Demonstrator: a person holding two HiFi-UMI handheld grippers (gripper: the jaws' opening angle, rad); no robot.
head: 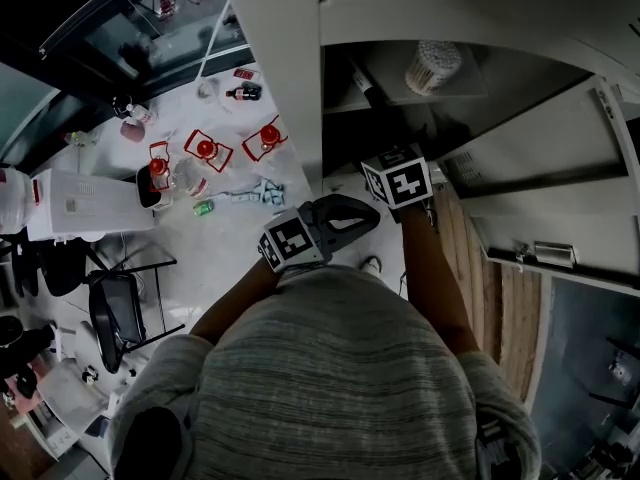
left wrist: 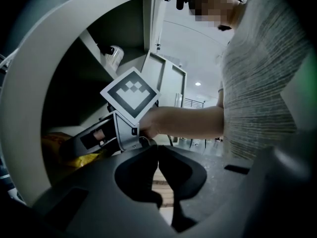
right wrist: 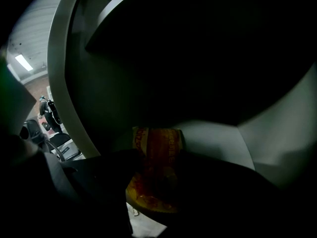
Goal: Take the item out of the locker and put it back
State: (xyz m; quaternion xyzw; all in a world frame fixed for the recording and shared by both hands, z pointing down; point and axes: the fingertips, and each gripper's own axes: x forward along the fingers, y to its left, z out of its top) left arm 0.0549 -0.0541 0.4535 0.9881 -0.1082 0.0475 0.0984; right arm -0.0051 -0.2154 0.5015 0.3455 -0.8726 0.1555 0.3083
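while the right gripper (right wrist: 156,185) is inside the locker (right wrist: 218,143), its jaws stand wide apart w/ one yellow-red snack packet (right wrist: 154,152) betw. them, at 6 o'clock in the right gripper view. jaws flank both edges of the packet. no squeeze shows, so not clamped on it, and it's too dark for more. packet sits in the locker's lower compartment. left gripper (left wrist: 157,155): jaws closed, tips touching, nothing betw. them, outside the locker just beside the right one. counts: 2 grippers, 1 packet, 1 white cup (head: 432,66) on the upper shelf at 1 o'clock in head view. on the floor at 10 o'clock, 3 red-framed things (head: 207,149). at 8 o'clock, 1 black chair (head: 118,313).
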